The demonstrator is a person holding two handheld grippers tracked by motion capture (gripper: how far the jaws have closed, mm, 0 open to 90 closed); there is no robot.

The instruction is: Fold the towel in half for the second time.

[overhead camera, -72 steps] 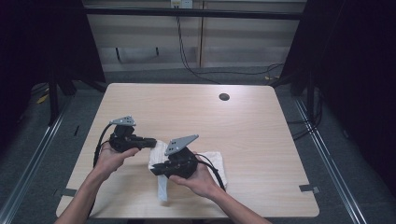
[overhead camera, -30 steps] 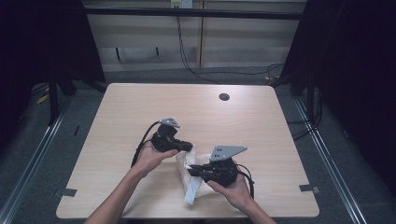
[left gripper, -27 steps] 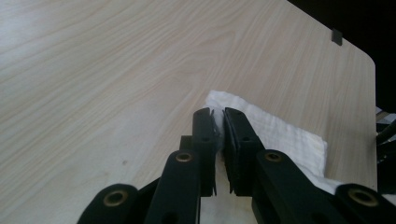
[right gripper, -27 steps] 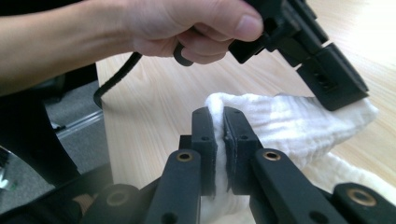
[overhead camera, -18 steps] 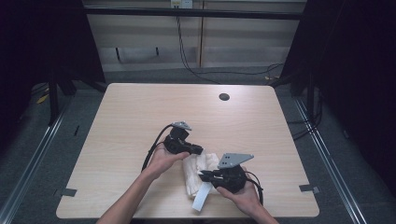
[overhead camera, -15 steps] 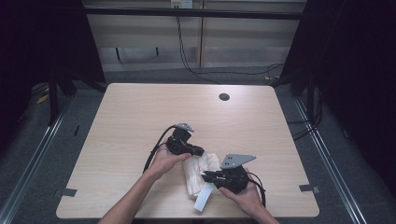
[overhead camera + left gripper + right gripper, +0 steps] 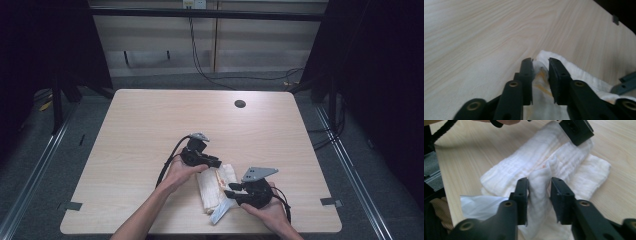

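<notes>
Both your grippers at the folded white cotton cloth [image 7: 216,186]

Your left gripper [image 7: 540,65] and right gripper [image 7: 539,185] have just been opening — jaws slightly parted, a cloth ridge standing loosely between each pair.

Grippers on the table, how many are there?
2. The left black two-fingered gripper is at the folded white cloth's far end; the right black gripper is at its near end, beside the wooden table's front edge.

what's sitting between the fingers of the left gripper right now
A raised ridge of the white cloth, stained yellowish, sits between the left gripper fingers, which have just been opening; its own view shows this.
</notes>
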